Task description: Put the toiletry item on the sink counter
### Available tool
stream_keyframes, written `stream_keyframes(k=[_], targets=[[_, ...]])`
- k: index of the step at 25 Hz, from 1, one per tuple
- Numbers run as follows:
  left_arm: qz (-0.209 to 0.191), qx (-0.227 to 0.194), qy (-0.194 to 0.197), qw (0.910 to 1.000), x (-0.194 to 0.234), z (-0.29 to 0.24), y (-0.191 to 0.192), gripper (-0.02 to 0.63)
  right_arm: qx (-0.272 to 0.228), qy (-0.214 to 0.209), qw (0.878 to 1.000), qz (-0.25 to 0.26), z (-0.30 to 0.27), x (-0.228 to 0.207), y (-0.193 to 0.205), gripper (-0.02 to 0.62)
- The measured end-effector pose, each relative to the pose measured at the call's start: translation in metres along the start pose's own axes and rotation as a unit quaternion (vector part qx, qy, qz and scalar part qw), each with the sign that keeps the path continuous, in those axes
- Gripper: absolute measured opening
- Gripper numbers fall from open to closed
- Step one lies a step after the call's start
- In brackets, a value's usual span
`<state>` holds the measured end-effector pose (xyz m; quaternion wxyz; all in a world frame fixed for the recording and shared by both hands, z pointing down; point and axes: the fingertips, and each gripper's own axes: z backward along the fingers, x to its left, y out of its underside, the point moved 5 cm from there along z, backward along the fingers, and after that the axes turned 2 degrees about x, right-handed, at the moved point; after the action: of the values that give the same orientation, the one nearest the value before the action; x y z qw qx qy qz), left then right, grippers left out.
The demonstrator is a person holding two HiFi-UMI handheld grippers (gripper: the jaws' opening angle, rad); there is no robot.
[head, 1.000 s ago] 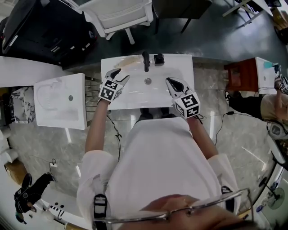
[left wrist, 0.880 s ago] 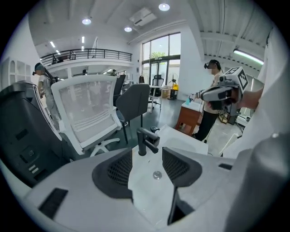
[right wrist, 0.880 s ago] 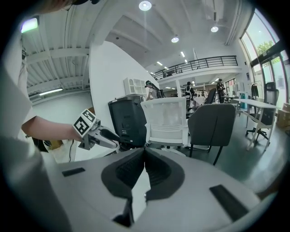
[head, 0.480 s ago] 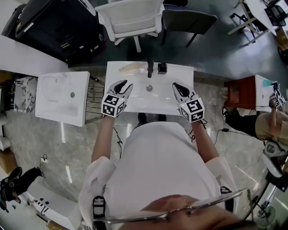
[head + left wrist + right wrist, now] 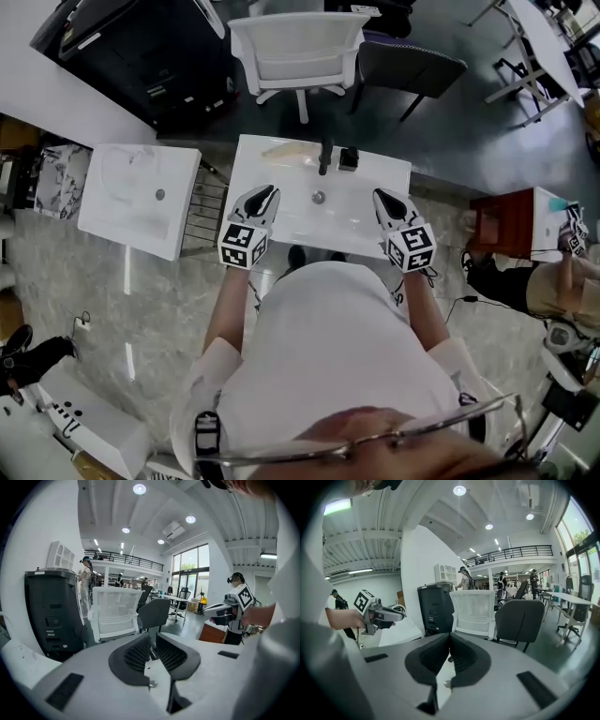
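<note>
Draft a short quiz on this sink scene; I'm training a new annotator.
1. True or false: the right gripper holds something.
2. In the head view, the black faucet stands at the sink counter's: A bottom edge, B top edge, C left edge.
3. Fill in: on the floor beyond the faucet stands a white ____.
Key: 1 false, its jaws are together with nothing between them. 2 B. 3 office chair.
</note>
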<state>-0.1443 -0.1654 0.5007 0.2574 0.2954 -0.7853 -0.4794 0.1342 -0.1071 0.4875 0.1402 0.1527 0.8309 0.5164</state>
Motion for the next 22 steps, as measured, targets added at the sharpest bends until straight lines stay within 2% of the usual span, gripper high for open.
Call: stream_keyframes(k=[5,8,22], targets=[[0.021,-0.047,-0.023,0.9984,0.002,0.02,-0.012,0.005,-0.012,-0.007,1.0,0.011,0.004,0.002,-0.008,0.006],[0.027,-0.064,-0.032,0.9971,0.0,0.027,-0.016,0.005,-0.023,-0.001,1.0,0.012,0.007,0.001,-0.013,0.006],[0.027,-0.052,-0.035,0.9976,-0.004,0.021,-0.008,0.005,-0.044,-0.005,0.999,0.018,0.001,-0.006,-0.023,0.006]])
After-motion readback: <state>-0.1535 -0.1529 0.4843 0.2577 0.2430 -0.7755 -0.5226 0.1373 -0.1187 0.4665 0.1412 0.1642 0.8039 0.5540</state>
